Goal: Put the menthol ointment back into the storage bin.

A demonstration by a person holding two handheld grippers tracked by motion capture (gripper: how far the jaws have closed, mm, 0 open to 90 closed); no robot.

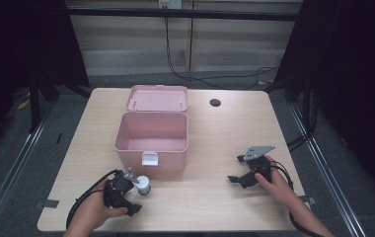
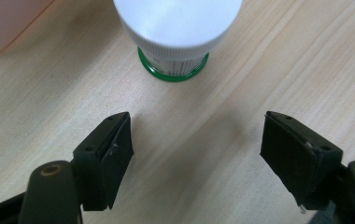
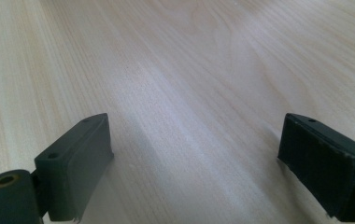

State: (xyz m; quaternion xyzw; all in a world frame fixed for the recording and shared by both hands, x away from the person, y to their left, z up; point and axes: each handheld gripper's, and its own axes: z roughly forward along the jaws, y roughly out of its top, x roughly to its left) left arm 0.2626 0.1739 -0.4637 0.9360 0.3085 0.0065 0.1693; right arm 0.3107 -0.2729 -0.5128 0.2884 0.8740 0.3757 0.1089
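Two grippers: we hold both with jaws spread, empty.
Left gripper [image 2: 196,149]: near left, facing the bottle.
Bottle [image 2: 178,35]: white-capped, upright, just beyond, near pink box [image 1: 152,140].
Right gripper [image 3: 194,163]: over bare table [image 3: 175,70], near right.

The bottle [image 2: 178,35] is cut off by the left gripper view's top edge; its label print is too blurred to read.

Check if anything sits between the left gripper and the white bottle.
Nothing visible does. The left gripper has its jaws open with bare table between them, and the bottle stands just ahead of the gap, beside the pink box.
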